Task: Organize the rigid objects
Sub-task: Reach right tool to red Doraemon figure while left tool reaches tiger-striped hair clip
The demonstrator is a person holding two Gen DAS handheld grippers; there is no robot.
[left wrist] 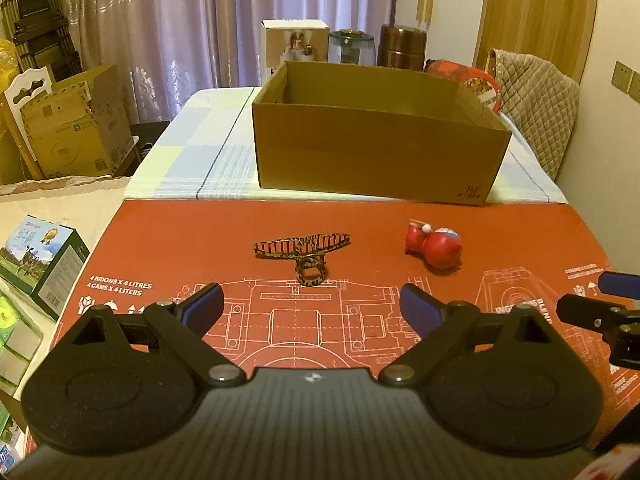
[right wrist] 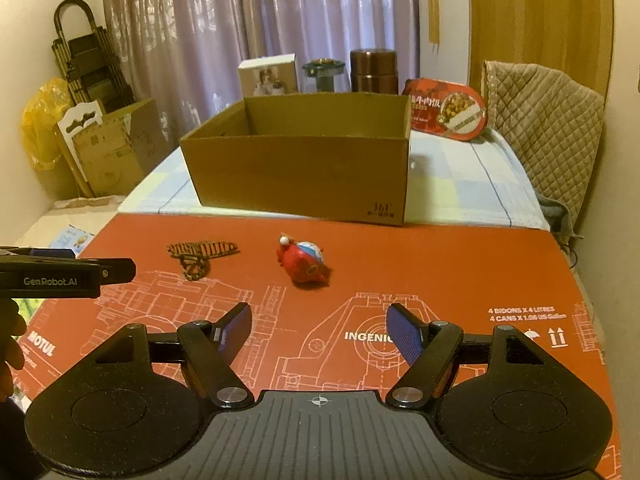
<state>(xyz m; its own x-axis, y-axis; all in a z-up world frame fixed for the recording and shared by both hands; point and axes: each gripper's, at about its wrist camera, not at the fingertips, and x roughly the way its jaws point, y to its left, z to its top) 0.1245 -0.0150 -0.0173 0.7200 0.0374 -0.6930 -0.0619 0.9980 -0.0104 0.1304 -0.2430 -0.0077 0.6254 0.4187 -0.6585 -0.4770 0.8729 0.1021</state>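
Red printed cardboard [left wrist: 180, 248] lies flat under both of my tools, and everything I care about sits on it or just past it. My left gripper [left wrist: 312, 306] has its 2 blue-padded fingers [left wrist: 208, 304] spread wide with nothing between them. Straight ahead of that gap, close to the tips, is the leopard-print hair claw [left wrist: 306, 250], resting on the red sheet. Ahead and toward the right finger lies the red toy figure [left wrist: 434, 248] on its side, well apart from the claw.

My right gripper [right wrist: 320, 330] is also spread wide and holds nothing. From its camera the red toy figure [right wrist: 304, 264] sits ahead of the gap, nearer the left finger, and the hair claw [right wrist: 200, 256] lies further out past the left finger. The left tool pokes in at that edge of the view.

Beyond both objects, past the far edge of the red sheet, an open brown cardboard box [left wrist: 376, 160] stands on a pale checked cloth [left wrist: 192, 152]. I cannot see its floor from here.
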